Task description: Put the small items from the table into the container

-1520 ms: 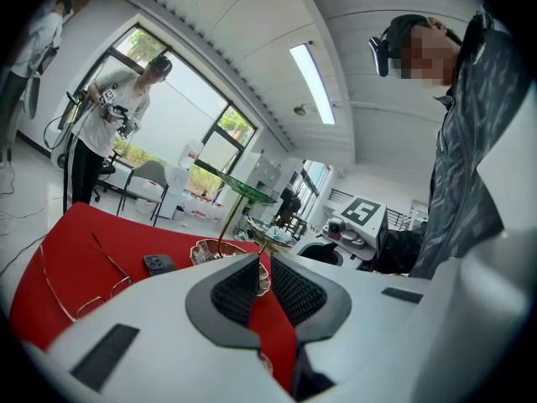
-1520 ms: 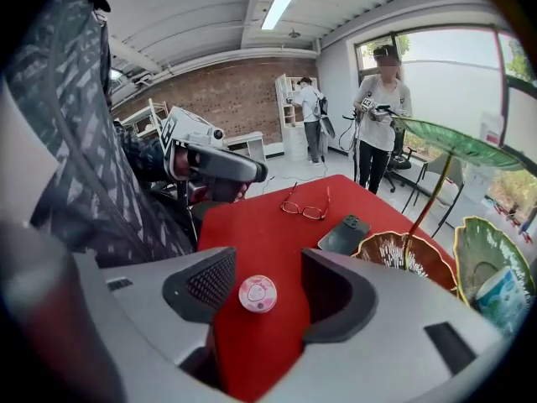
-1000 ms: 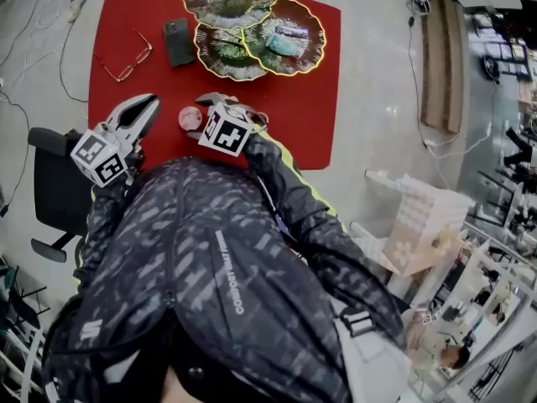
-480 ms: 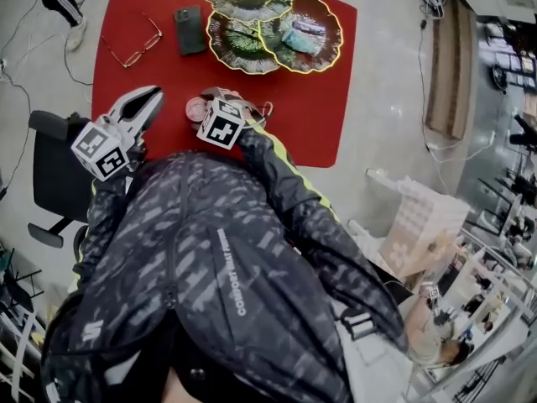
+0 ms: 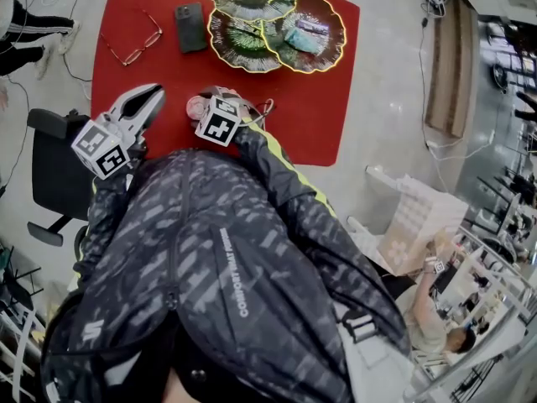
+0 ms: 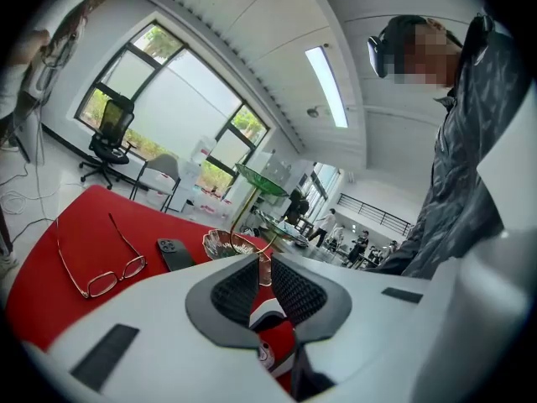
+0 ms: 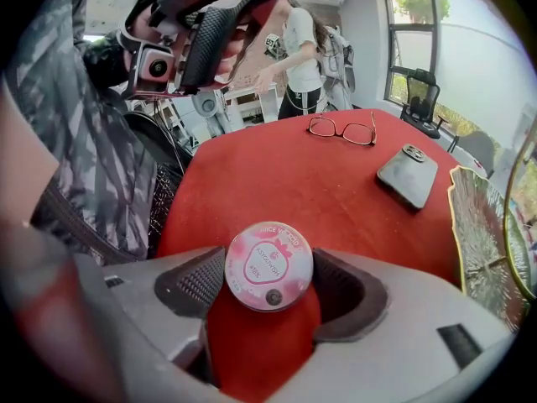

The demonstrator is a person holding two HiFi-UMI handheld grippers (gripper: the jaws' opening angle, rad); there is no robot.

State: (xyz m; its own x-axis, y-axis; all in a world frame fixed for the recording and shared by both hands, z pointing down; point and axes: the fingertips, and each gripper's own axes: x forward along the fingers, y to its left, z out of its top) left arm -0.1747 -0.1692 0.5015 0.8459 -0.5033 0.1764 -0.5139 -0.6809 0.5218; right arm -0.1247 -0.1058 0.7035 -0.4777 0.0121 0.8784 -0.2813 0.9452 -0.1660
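A round pink tin with a strawberry label lies between the jaws of my right gripper, whose pads press both of its sides. In the head view the tin is on the red table near the front edge, beside my right gripper. My left gripper hovers off the table's front left, shut on nothing, with only a thin slit between its pads. Glasses and a dark phone lie further back. The leaf-shaped tiered dish holds a teal packet.
A black office chair stands left of the table, with cables on the floor around it. In the right gripper view a person stands behind the far table edge, near the glasses and phone. The dish rim is at the right.
My right gripper has edged forward so the tin sits fully between its jaws. The left gripper has hardly moved. The head view has shifted slightly.
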